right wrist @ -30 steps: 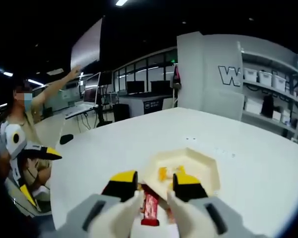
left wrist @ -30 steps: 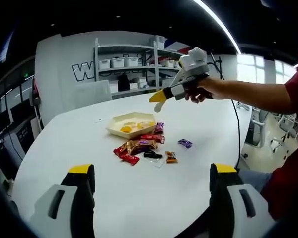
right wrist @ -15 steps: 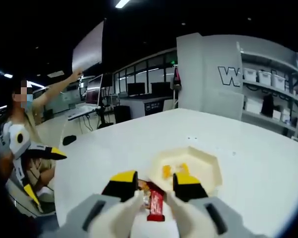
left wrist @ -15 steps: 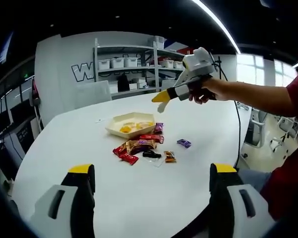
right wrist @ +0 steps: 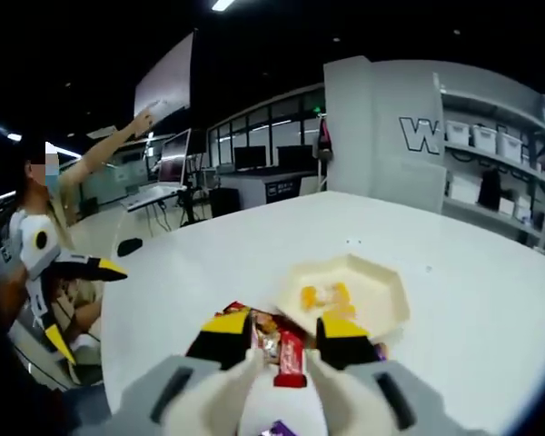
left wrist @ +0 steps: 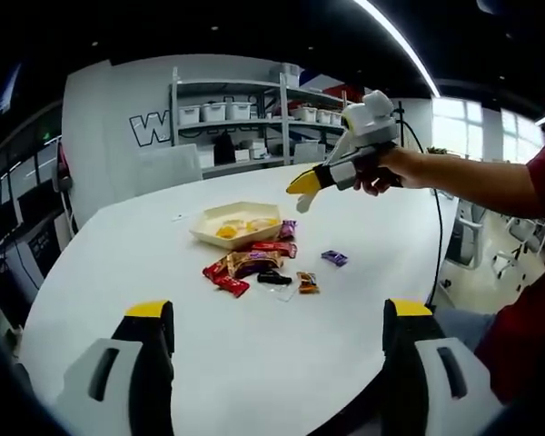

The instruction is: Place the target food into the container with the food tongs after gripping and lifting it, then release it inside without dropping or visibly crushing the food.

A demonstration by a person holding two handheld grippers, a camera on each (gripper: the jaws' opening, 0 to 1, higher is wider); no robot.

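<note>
**Right gripper above the sweets, left gripper wide and low**

In the right gripper view, a red bar shows in the gap between the two jaws of the right gripper, at lower centre. Whether the jaws touch it or only hang over it cannot be told; they stand a little apart. The bar's long axis runs up and down the frame, along the jaws, its far end pointing toward the tray. The tray lies just beyond the jaw tips, centre right, on the white table, with orange pieces inside.

In the left gripper view, the left gripper has its jaws spread wide, gripping nothing, at the bottom corners. The tray sits mid-frame, one only. Just below it lies a cluster of wrapped sweets: about seven, mostly red and brown, one purple set slightly apart to the right. The right gripper hangs above them at upper right, held in a hand.
</note>
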